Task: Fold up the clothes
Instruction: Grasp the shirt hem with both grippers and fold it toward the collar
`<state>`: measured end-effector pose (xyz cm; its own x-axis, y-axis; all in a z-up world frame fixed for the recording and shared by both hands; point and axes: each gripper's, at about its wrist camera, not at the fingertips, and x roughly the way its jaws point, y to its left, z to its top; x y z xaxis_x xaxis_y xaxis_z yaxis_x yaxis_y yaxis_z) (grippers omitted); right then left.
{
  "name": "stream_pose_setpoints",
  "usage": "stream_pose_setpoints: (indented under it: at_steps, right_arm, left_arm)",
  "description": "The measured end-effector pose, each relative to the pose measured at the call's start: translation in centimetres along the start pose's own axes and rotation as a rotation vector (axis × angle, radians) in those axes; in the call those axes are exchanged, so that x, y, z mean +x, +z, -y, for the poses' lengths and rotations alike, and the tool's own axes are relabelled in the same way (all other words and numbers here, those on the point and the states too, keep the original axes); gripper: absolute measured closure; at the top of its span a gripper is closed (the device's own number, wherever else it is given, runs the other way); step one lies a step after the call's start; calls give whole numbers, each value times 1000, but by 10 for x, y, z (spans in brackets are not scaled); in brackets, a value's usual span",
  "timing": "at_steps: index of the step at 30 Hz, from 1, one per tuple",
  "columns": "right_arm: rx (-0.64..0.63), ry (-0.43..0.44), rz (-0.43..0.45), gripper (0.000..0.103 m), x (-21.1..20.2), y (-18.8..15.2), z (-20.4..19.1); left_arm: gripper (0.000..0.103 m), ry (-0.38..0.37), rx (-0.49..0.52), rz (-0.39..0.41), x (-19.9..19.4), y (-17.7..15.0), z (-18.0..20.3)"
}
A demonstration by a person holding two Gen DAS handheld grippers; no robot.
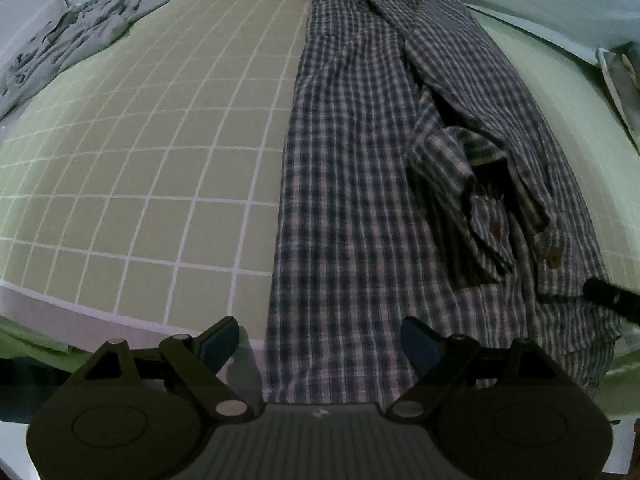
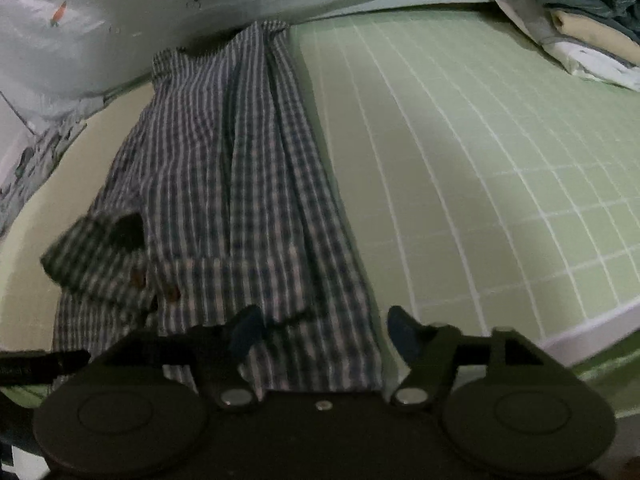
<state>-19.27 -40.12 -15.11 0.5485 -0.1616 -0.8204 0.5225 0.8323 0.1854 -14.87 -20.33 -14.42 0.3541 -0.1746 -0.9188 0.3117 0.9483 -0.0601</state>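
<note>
Checked shirt point(image 1: 352, 184) lies long on the green grid mat point(image 1: 160, 160), stretching straight away from both claws, left gripper point(image 1: 320, 346) and right gripper point(image 2: 324, 330), both released, hovering over its near end.

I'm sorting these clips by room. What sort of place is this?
Probably a bedroom: the plaid shirt lies on a green grid-patterned sheet, seemingly a bed, with a carrot-print bedcover bunched behind and a stack of folded clothes at one corner.
</note>
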Motion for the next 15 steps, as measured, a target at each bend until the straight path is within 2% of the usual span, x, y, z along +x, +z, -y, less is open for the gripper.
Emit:
stream_pose_setpoints:
  at_steps: [5, 8, 10, 12, 13, 14, 15]
  right_arm:
    - [-46, -18, -8, 21, -4, -12, -8]
    - [-70, -30, -14, 22, -4, -15, -14]
    - [-96, -36, -18, 33, -4, -17, -19]
    - [-114, -17, -26, 55, -6, -17, -22]
    - [-121, -3, -33, 63, -7, -17, -23]
    - [-128, 11, -39, 77, -7, -16, -24]
    - [-134, 26, -45, 90, -8, -16, -25]
  left_arm:
    - [17, -24, 7, 0, -4, -7, 8]
    - [25, -34, 17, 2, -8, -12, 12]
    - [32, -35, 36, 3, -11, -14, 15]
    - [48, -37, 52, 3, -12, -11, 16]
    - [53, -39, 55, 1, -13, -10, 16]
    - [65, -46, 54, -4, -14, -8, 14]
    - [83, -59, 47, -13, -14, -5, 12]
